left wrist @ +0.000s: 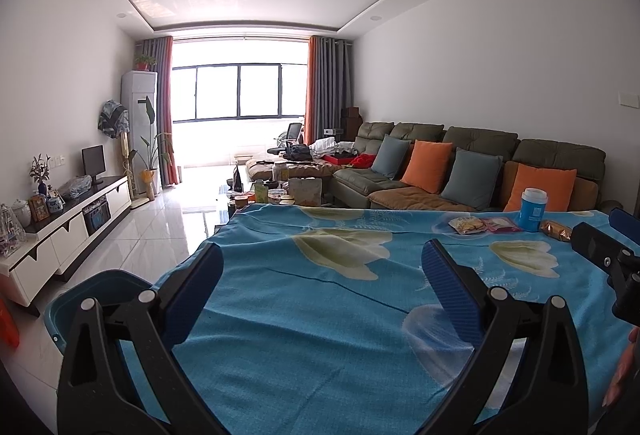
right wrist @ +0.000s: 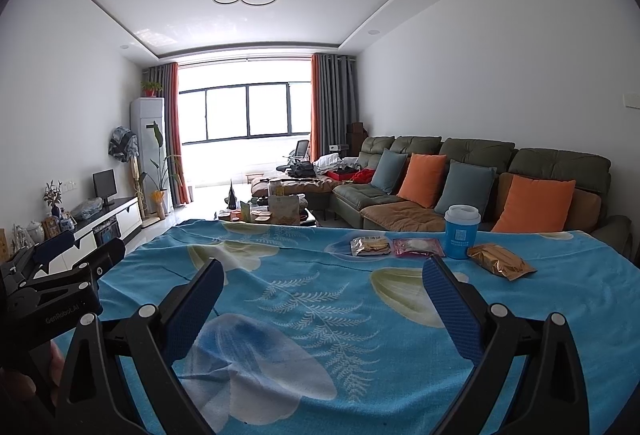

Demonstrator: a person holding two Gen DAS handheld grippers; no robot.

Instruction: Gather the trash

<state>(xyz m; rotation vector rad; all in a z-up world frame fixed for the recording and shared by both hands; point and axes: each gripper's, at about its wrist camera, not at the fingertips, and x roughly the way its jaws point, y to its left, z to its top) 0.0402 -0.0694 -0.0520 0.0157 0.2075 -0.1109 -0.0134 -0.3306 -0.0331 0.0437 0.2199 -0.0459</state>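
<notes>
Both tools are unloaded. The left gripper (left wrist: 322, 263) hovers over the near part of the table (left wrist: 320, 355), jaws spread wide with nothing between them. The right gripper (right wrist: 322, 281) stands in the same condition, spread and empty, low above the floral cloth.

The trash lies in a row toward the far right corner of the table: a clear biscuit packet (right wrist: 370, 246), a pink wrapper (right wrist: 418, 247) just beside it, a blue lidded cup (right wrist: 462, 231) standing upright, and a gold foil packet (right wrist: 500, 261) nearest the right edge. A blue bin (left wrist: 86, 295) sits off the table's near left corner, below its edge.

Judgement: collection has not begun. Risks noted:
- The flat wrappers lie flush on loose cloth; a pinch may catch the fabric and drag neighbouring items.
- The cup stands close between wrapper and foil packet; a careless reach could topple it.
- Whether it holds liquid cannot be told.
- The bin is well apart from the trash, so a weak hold may drop items during the carry.
</notes>
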